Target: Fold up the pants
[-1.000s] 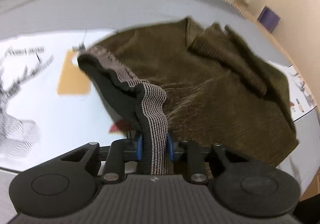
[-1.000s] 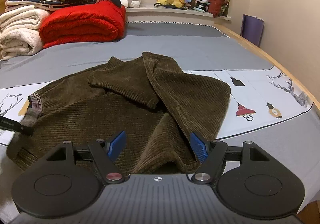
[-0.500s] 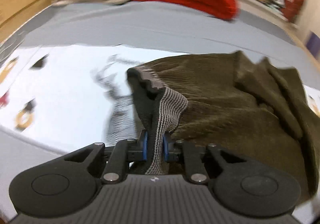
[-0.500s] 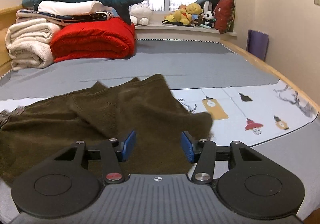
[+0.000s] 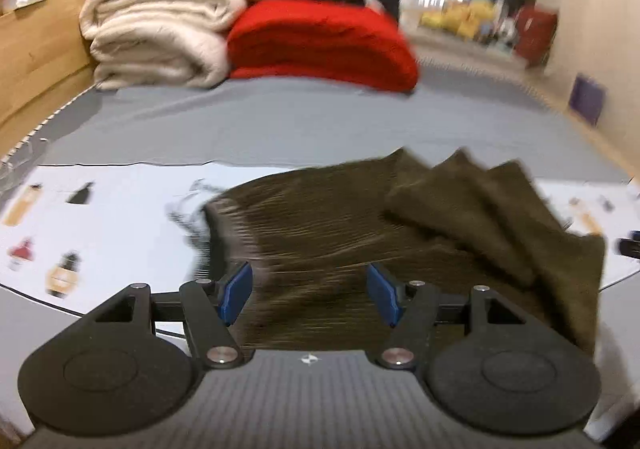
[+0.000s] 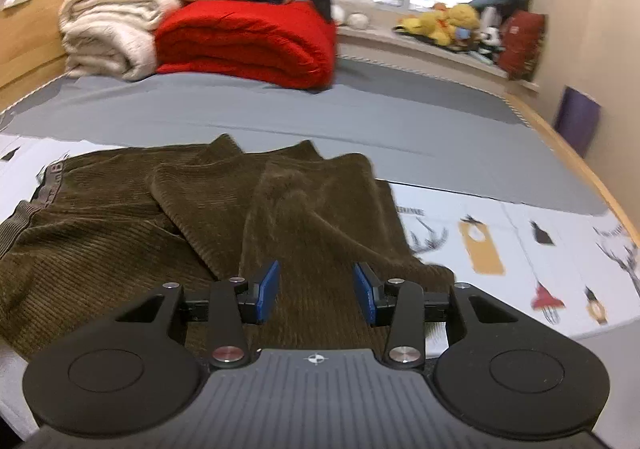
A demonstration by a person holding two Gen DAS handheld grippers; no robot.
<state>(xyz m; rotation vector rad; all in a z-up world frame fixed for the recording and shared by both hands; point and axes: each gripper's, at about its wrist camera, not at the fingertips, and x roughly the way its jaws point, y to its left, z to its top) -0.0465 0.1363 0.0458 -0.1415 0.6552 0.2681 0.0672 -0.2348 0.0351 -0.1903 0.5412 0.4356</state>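
The brown corduroy pants [image 5: 400, 233] lie crumpled on the bed, the legs folded over the body. In the right wrist view the pants [image 6: 168, 225] spread left of centre, with the striped grey waistband [image 6: 48, 189] at the far left. My left gripper [image 5: 310, 293] is open and empty, just above the waist end of the pants. My right gripper [image 6: 316, 289] is open and empty, its blue pads [image 6: 267, 285] either side of a folded leg.
A grey sheet [image 6: 360, 117] and a white printed sheet [image 6: 520, 249] cover the bed. A red quilt [image 6: 248, 41], cream blankets [image 6: 108, 29] and a plush shark are stacked at the back. A wooden bed rail [image 6: 560, 145] runs on the right; plush toys sit on the windowsill.
My left gripper has let go of the waistband and opened; the waistband has dropped onto the bed. The right gripper has moved over the folded leg and stays open.
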